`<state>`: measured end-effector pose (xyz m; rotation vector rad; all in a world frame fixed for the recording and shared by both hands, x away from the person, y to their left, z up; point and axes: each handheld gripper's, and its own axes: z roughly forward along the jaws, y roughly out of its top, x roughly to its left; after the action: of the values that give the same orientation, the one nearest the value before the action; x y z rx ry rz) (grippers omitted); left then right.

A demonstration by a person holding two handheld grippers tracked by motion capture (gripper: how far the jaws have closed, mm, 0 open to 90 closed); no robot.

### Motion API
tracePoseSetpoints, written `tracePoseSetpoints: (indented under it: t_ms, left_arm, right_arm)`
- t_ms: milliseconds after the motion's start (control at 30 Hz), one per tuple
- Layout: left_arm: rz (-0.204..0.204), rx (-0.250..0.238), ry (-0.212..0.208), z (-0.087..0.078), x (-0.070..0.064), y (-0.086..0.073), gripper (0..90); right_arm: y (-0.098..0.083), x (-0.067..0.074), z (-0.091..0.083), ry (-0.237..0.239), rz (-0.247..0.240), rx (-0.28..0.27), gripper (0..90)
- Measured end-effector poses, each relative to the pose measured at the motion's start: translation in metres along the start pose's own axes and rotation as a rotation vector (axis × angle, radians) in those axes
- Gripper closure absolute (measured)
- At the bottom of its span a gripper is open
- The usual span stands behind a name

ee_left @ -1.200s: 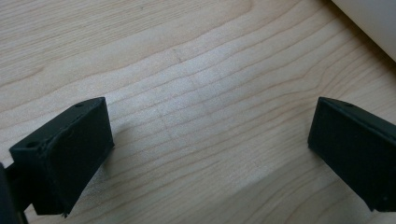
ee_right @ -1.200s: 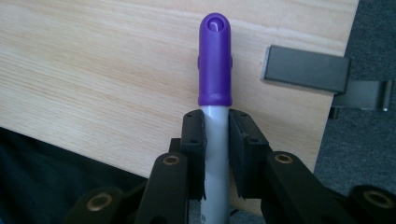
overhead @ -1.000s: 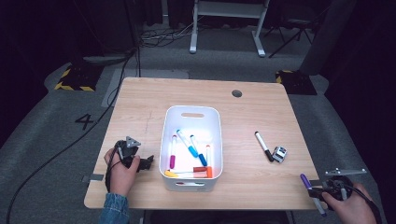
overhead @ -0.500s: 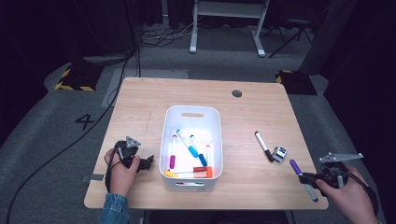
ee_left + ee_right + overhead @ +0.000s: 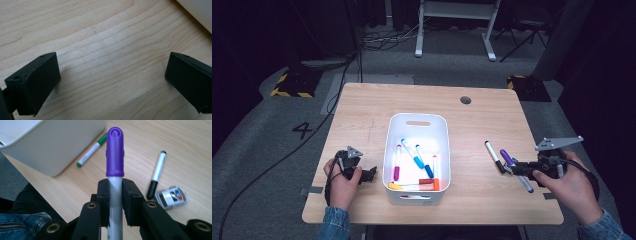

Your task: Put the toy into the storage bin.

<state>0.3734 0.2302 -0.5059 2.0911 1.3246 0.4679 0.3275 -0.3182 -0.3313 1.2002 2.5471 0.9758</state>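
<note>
Currently the right gripper (image 5: pixel 515 169) is clenched on a purple-capped marker (image 5: pixel 515 170), which it holds just to the right of the white bin (image 5: pixel 418 123), above the table (image 5: pixel 362 105) near its right edge. Seen from the right gripper view, the 2 black jaws press on the grey barrel of the marker from both sides, and the purple cap stands clear above the pads (image 5: pixel 103 192), pointing toward the bin's near corner. From that same view a green-capped marker (image 5: pixel 91 150) lies on the wood just beside the bin's wall, a black-capped marker (image 5: pixel 157 175) lies farther from the bin, and a small silver toy car (image 5: pixel 171 197) sits beside the black cap's tip. In the high view the black-capped marker lies on the table between the bin and the right gripper, close to the purple cap. The person's right hand (image 5: pixel 569 187) wraps the gripper's body, with the grey 3-cornered plate (image 5: pixel 558 143) standing on top of it. Inside the bin lie several markers (image 5: pixel 414 155), among them ones with pink, blue, red, orange and yellow caps, gathered toward its nearer half. The left gripper (image 5: pixel 371 173) rests low on the table just to the left of the bin, held in the person's left hand (image 5: pixel 343 177); its jaws stand released and wide apart with bare wood between them in the left gripper view, where a corner of the bin shows at the upper right.
</note>
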Motion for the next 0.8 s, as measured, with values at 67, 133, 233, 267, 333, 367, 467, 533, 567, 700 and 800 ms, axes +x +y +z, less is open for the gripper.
tracePoseSetpoints:
  t_ms: [67, 133, 233, 267, 333, 367, 467, 533, 567, 700, 800]
  left_arm:
    - [0.001, 0.000, -0.001, 0.000, 0.000, 0.000, 0.0]
    - [0.002, 0.000, -0.002, 0.000, 0.000, 0.000, 0.0]
    - [0.002, 0.000, -0.002, 0.000, 0.000, 0.000, 0.0]
    - [0.001, 0.000, -0.001, 0.000, 0.000, 0.000, 0.0]
    - [0.001, 0.000, -0.001, 0.000, 0.000, 0.000, 0.0]
    - [0.002, 0.000, -0.002, 0.000, 0.000, 0.000, 0.0]
    - [0.002, 0.000, -0.001, 0.000, 0.000, 0.000, 0.0]
    - [-0.001, -0.003, 0.001, 0.000, 0.000, 0.000, 0.1]
    - [-0.003, -0.004, 0.000, 0.000, 0.000, 0.000, 0.1]
    - [-0.006, 0.000, 0.002, 0.000, -0.001, -0.001, 0.1]
    - [-0.006, 0.000, 0.000, 0.000, -0.001, -0.001, 0.1]
  right_arm:
    - [0.012, 0.005, 0.001, 0.011, -0.020, -0.002, 77.3]
    - [0.021, 0.009, 0.002, 0.020, -0.040, -0.005, 77.3]
    - [0.037, 0.016, 0.005, 0.046, -0.067, -0.012, 77.3]
    - [0.042, 0.018, 0.006, 0.057, -0.074, -0.014, 77.3]
    - [0.050, 0.022, 0.009, 0.065, -0.089, -0.017, 77.3]
    - [0.056, 0.025, 0.011, 0.073, -0.102, -0.019, 77.3]
    - [0.070, 0.034, 0.016, 0.092, -0.141, -0.025, 77.3]
    - [0.077, 0.040, 0.018, 0.106, -0.148, -0.026, 77.3]
    - [0.081, 0.042, 0.020, 0.115, -0.157, -0.029, 77.3]
    - [0.096, 0.051, 0.030, 0.141, -0.183, -0.041, 77.3]
    - [0.105, 0.058, 0.038, 0.179, -0.184, -0.051, 77.3]
